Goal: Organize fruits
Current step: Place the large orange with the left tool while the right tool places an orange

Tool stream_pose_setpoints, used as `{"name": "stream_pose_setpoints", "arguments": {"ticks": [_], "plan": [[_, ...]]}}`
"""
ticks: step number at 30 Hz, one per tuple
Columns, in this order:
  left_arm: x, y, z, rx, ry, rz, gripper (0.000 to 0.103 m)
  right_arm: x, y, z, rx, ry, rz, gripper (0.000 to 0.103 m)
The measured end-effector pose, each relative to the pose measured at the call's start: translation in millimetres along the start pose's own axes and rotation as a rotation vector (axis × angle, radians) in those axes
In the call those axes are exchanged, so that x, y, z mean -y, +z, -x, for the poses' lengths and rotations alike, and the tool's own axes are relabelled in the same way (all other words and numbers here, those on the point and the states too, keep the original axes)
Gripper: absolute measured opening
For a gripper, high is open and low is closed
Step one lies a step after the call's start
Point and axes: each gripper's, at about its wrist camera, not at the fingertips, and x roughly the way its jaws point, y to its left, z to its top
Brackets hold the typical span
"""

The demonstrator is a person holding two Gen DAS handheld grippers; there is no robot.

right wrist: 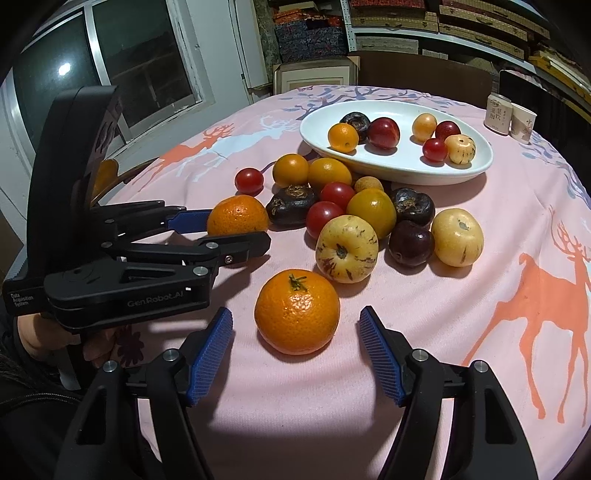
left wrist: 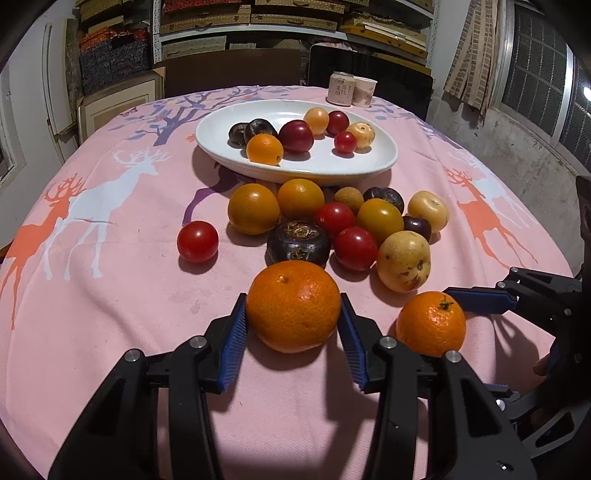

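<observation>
While one mandarin [left wrist: 293, 305] touches left pads [left wrist: 233, 343], another [right wrist: 297, 312] sits between right's [right wrist: 210, 356].

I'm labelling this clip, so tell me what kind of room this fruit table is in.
Probably a storeroom or a shop's back room rather than a kitchen: shelves stacked with flat boxes fill the back wall, framed boards lean on the floor, and a pink deer tablecloth covers the table.

We count 22 frts total: 2 mandarins [left wrist: 293, 309], 5 smooth orange frts [left wrist: 253, 208], 4 red tomatoes [left wrist: 197, 241], 4 dark knobbly frts [left wrist: 298, 243], 3 pale yellow frts [left wrist: 403, 260], 3 plums [left wrist: 295, 136], 1 small tan frt [left wrist: 349, 199]. Also 1 white plate [left wrist: 221, 142], 2 cups [left wrist: 364, 91].
</observation>
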Motion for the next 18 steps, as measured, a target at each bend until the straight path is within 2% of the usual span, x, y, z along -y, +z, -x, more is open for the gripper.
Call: {"name": "stream_pose_setpoints", "arguments": {"ticks": [2, 4, 11, 18], "plan": [[0, 0, 0, 0.001, 0.002, 0.000, 0.046, 1, 0, -4, -0.013, -0.003, -0.003, 0.053], [0, 0, 0, 0.000, 0.003, 0.000, 0.046, 0, -1, -4, 0.001, -0.009, 0.005, 0.045], [0, 0, 1, 0.005, 0.004, 0.001, 0.046, 6, -3, 1, 0.010, -0.004, -0.028, 0.045], [-7, -3, 15, 0.032, -0.015, 0.014, 0.046, 31, -6, 21, 0.050, -0.008, -0.108, 0.045]]}}
